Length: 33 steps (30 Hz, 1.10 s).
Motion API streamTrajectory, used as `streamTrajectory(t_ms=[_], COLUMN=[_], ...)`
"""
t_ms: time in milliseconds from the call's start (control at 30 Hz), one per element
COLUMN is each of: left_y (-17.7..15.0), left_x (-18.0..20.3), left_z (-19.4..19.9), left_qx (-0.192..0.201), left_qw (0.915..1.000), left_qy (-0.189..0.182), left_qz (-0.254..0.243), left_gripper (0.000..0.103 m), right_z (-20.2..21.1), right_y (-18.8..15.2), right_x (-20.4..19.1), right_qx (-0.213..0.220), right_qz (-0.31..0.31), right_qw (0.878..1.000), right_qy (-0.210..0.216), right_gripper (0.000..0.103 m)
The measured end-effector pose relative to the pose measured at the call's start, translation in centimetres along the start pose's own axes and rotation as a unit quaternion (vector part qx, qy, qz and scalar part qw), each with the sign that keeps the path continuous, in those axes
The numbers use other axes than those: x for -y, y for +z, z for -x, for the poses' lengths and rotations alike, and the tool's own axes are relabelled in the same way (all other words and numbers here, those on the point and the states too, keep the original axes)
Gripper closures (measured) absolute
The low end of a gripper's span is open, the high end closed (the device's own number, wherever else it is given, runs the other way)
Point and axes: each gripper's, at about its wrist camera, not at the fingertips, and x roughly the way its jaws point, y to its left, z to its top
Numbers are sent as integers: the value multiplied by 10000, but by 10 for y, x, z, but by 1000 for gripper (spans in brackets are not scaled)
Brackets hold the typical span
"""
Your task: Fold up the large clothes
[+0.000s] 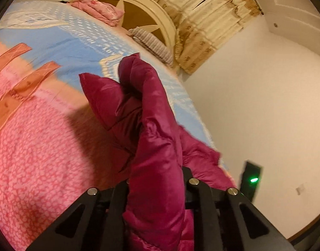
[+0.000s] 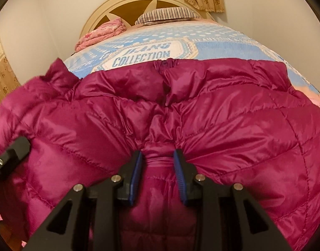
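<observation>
A magenta quilted puffer jacket (image 2: 222, 115) lies spread over the bed and fills most of the right wrist view. My right gripper (image 2: 157, 156) is shut on a bunched fold of it, and the blue pads (image 2: 136, 167) press in from both sides. In the left wrist view my left gripper (image 1: 157, 179) is shut on another part of the jacket (image 1: 153, 125). That part stands lifted off the bed cover in a ridge, and the fabric drapes over the fingertips and hides them. A black piece of the left gripper (image 2: 11, 152) shows at the jacket's left edge.
The bed cover (image 1: 44, 136) is pink and blue, with "JEANS COLLECTION" (image 2: 143, 56) printed on it. A folded pink blanket (image 1: 101, 10) and a striped pillow (image 1: 153, 41) lie by the round headboard (image 1: 160, 12). Curtains (image 1: 201, 21) hang behind. A black device with a green light (image 1: 251, 179) sits beside the bed.
</observation>
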Motion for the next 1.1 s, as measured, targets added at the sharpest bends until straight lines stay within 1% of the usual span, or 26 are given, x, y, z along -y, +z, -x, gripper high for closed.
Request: streamTrajectory(t_ms=[33,100,167,233,333,400,433,467,500,533,567,600,667,700,733,767,867,933,1033,1100], left_y=[5,10,15,22,30,33,35,35,33,31,30,28,19,15,7,1,-17,-27,-49,-64], left_x=[7,19,30,43,51,51,49,47,46,46,47,49,63,68,77,82,95,101,103,104], left_z=[5,13,24,42,64,73,76,78,79,80,79,75,66,61,52,45,23,11,-13,-27], left_qx=[23,49,97,153,206,198,168,161,178,190,177,166,138,112,56,-1,-241,-398,-732,-890], left_qw=[9999,9993,9978,9944,9887,9852,9832,9811,9793,9794,9800,9793,9730,9697,9652,9625,9555,9511,9433,9361], left_qy=[-62,-113,-146,-62,206,430,568,696,767,720,646,623,675,703,723,715,703,721,778,866], left_qz=[-123,-363,-634,-1040,-1468,-1651,-1726,-1800,-1865,-1879,-1875,-1920,-2203,-2335,-2511,-2616,-2855,-2977,-3143,-3291], left_gripper=[89,90,90,90,90,90,90,90,90,90,90,90,90,90,89,89,89,89,89,89], right_z=[0,3,5,4,-3,-12,-16,-21,-24,-26,-25,-23,-15,-8,1,11,38,51,63,66], right_y=[1,0,-1,-4,-15,-23,-25,-27,-28,-27,-25,-22,-18,-15,-12,-9,-4,-4,-7,-11], right_x=[1,5,0,-13,-52,-78,-87,-104,-114,-121,-123,-121,-107,-97,-85,-71,-25,5,42,62], right_qx=[-12,-102,-205,-323,-563,-761,-828,-938,-1026,-1095,-1112,-1125,-1128,-1050,-930,-791,-448,-257,-94,-47], right_qz=[-66,-431,-773,-999,-1329,-1522,-1551,-1516,-1417,-1278,-1151,-1096,-1121,-1113,-1094,-1084,-1196,-1327,-1493,-1617], right_qw=[10000,9988,9956,9910,9760,9604,9551,9479,9444,9444,9470,9459,9401,9411,9449,9483,9547,9601,9667,9677], right_qy=[18,202,483,836,1631,2208,2383,2639,2784,2824,2786,2839,3015,3015,2943,2877,2687,2449,2075,1932], right_gripper=[68,68,66,67,68,71,72,75,77,77,78,78,78,78,78,75,75,75,75,75])
